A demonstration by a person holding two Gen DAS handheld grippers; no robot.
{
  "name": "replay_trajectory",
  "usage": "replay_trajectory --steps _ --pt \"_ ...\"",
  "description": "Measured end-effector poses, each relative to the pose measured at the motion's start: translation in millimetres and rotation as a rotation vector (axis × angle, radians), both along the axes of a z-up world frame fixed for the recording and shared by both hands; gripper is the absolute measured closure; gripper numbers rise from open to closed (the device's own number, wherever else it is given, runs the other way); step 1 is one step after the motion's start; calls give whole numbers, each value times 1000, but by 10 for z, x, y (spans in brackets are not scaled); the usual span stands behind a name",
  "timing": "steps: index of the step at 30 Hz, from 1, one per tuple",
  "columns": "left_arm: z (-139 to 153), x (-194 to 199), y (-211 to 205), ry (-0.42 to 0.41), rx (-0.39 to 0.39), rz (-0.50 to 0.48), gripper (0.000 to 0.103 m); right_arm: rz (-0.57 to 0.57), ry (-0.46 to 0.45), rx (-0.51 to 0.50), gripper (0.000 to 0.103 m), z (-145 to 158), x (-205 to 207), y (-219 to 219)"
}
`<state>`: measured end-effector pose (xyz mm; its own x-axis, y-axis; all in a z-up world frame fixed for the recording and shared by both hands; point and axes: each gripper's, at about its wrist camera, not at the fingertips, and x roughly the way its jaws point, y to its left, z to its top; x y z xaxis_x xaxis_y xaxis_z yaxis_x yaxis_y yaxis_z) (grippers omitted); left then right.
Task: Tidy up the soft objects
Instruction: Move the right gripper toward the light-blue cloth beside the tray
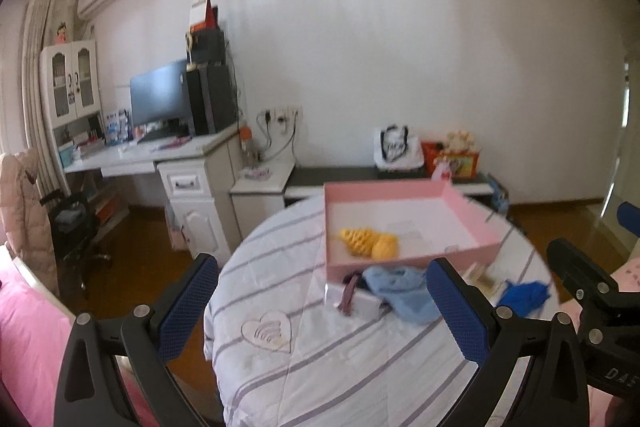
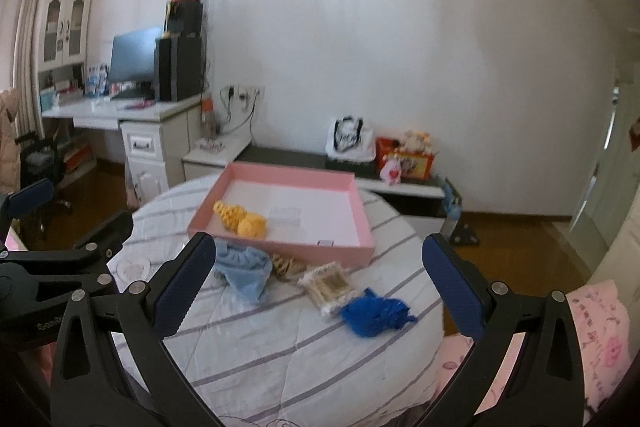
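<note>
A pink tray sits on a round surface under a striped cloth. Inside it lies a yellow knitted toy. In front of the tray lie a light blue cloth, a dark blue knitted piece, a pack of cotton swabs and a beige knitted item. My left gripper hangs open above the cloth, short of the tray. My right gripper is open too, with nothing held.
A dark strap lies on a white box by the tray. Behind are a white desk with a monitor, a low dark shelf with bags, and wooden floor. Pink bedding lies at the right.
</note>
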<state>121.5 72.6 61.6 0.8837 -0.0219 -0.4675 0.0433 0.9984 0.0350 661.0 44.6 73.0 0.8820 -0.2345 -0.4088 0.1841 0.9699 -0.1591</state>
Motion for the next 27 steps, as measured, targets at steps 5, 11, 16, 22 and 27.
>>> replay_trajectory --steps 5,11,16,22,27 --pt "-191 297 15 88 30 22 0 17 86 11 0 -237 248 29" --pt "-431 673 100 184 36 48 0 36 197 29 0 -550 590 71" --pt "-608 1000 209 244 41 86 0 44 295 46 0 -836 929 115" --pt "-814 1417 256 321 41 98 0 47 393 79 0 -1157 1270 146" --pt "-965 1762 302 382 33 99 0 47 445 89 0 -1333 1482 169"
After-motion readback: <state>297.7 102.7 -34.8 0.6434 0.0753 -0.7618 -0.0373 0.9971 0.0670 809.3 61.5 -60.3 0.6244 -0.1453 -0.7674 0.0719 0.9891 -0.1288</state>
